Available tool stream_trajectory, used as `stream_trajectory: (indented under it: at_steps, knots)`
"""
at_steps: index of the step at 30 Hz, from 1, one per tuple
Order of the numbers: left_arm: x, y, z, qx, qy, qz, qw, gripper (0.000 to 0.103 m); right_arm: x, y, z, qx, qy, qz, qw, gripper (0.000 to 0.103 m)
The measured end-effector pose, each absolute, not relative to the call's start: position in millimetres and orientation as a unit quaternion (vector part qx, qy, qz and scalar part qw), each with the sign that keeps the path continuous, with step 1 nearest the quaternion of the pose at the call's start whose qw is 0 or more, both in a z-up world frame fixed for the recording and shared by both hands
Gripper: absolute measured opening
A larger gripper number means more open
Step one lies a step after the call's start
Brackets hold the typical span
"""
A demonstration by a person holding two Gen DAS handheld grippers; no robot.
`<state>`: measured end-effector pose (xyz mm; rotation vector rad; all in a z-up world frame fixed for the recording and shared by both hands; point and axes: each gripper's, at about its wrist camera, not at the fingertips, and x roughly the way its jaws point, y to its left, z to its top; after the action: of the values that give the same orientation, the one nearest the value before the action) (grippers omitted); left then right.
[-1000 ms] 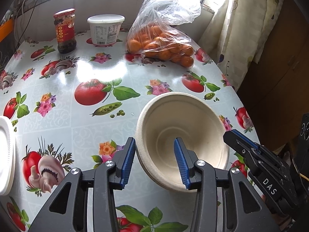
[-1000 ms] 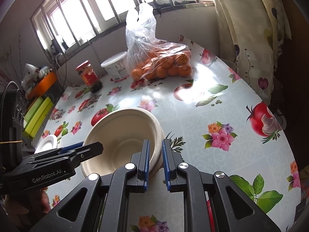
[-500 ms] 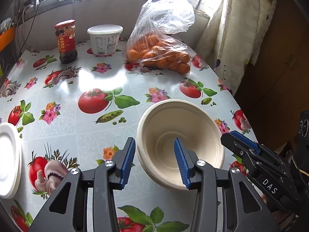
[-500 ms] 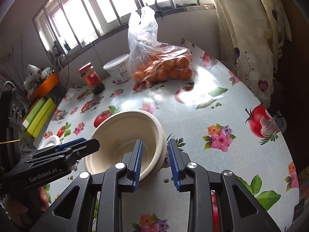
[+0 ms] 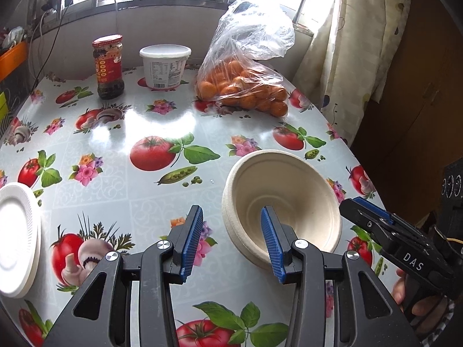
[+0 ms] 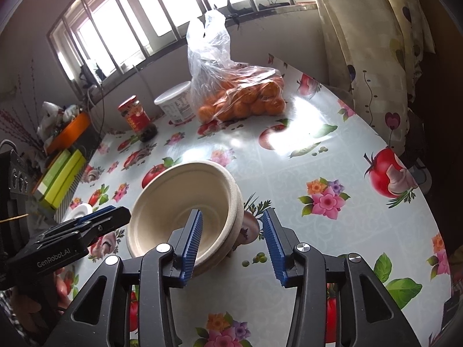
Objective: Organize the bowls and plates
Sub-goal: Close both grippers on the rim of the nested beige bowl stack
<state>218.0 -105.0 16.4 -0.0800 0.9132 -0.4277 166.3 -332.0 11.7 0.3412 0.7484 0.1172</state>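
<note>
From the left I see my stack of white plates (image 5: 16, 240) lying flat on the counter (image 5: 115, 133), well left of the bowls (image 5: 282, 205) and cut off by the frame edge; in the right wrist view only a sliver of it (image 6: 79, 211) shows behind the other gripper.

My left gripper (image 5: 231, 240) has its jaws apart. The near-left rim of the bowls sits in the gap between them, the right finger reaching over the rim into the hollow, the left finger outside it above the counter. I cannot tell whether either pad touches the rim.

The bowls are the landmark: off-white, matte, pulpy-looking, round, with faint rings around the inside. The rim shows layered edges, so it is a nested stack; in the right wrist view (image 6: 185, 211) I count at least three lips. The stack stands on the counter, mouth up, slightly tilted. Being round, it has no long axis I can name.

My right gripper (image 6: 231, 243) also has its jaws apart, straddling the near-right rim of the bowls: left finger inside the hollow, right finger outside, clear of the wall.

Far beyond the bowls, near the window wall, stand a red-lidded jar (image 5: 108, 66), a white tub (image 5: 165, 66) and a clear bag of oranges (image 5: 246, 78).
</note>
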Motion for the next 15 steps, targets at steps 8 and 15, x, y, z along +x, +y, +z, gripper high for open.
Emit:
stream_trajectory:
  at_steps: [8,15]
  knots:
    - [226,-95,-2,-0.081,0.466,-0.212,0.855,0.043,168,-335,2,0.182,0.375,0.06,0.907,0.043]
    - [230,-100,-10,-0.098,0.482,-0.223,0.842,0.043,173,-330,-5,0.185,0.384,0.069,0.902,0.043]
